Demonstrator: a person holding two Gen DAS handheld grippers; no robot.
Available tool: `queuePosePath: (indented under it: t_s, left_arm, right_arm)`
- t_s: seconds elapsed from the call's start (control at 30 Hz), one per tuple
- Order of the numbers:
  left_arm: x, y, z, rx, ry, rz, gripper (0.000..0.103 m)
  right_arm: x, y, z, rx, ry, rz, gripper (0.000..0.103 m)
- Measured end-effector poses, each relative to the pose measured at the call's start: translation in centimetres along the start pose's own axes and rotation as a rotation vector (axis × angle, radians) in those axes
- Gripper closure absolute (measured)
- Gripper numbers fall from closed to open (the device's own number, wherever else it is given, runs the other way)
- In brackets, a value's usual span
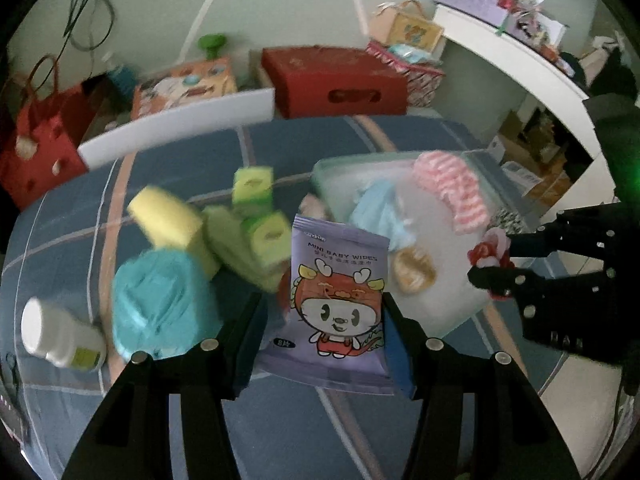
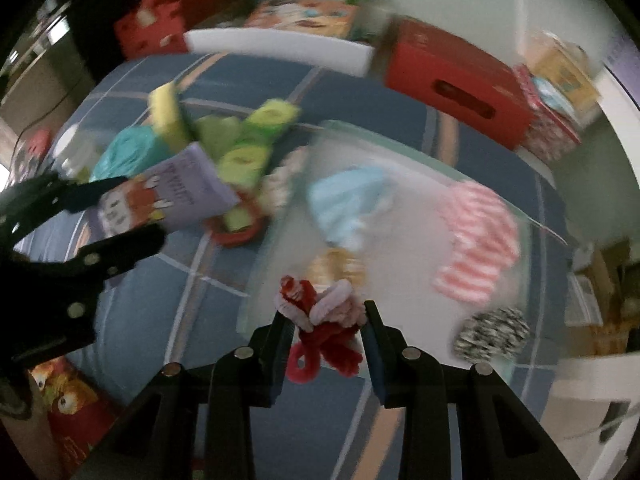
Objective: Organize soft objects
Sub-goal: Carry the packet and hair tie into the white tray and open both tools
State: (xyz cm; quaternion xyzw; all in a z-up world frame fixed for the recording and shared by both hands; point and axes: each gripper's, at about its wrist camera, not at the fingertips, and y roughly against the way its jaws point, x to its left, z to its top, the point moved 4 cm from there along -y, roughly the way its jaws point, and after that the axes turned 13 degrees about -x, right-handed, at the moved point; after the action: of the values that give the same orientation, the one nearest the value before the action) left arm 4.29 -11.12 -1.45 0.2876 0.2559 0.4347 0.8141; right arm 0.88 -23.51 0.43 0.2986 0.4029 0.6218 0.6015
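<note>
Fingers of both grippers grasp soft things above the blue bed.

Left gripper (image 1: 324, 344) clamps a purple baby wipes pack (image 1: 340, 300); right gripper (image 2: 326, 340) clamps a red-and-pink fuzzy toy (image 2: 324, 320). Ahead of the right fingers lies a clear bin (image 2: 400, 216) holding blue, pink-striped and speckled soft items; sponges (image 1: 256, 216) and a teal cloth (image 1: 160, 304) lie ahead-left of the left fingers.

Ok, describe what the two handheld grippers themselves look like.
Both match: the left gripper and right gripper have black angular two-finger frames dotted with round silver fasteners, and blue pads lining the fingers' inner faces. No hands, sleeves or cables are visible.
</note>
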Motion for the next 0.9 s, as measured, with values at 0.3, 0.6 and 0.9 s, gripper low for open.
queuePosePath:
  t_s: [0.3, 0.6, 0.9]
  left_arm:
    - [-5.0, -4.2, 1.2, -0.002, -0.086, -0.084, 0.046]
    - [-8.7, -8.8, 1.7, 0.021, -0.090, -0.150, 0.046]
    - [-9.2, -12.2, 2.0, 0.064, -0.058, -0.131, 0.046]
  right_arm:
    - [-7.8, -0.9, -2.1, 0.037, -0.163, -0.088, 0.067]
    - [-10.3, -3.2, -3.7, 0.090, -0.208, -0.099, 0.067]
    - [-11.5, -4.9, -3.4, 0.108, -0.222, -0.088, 0.067]
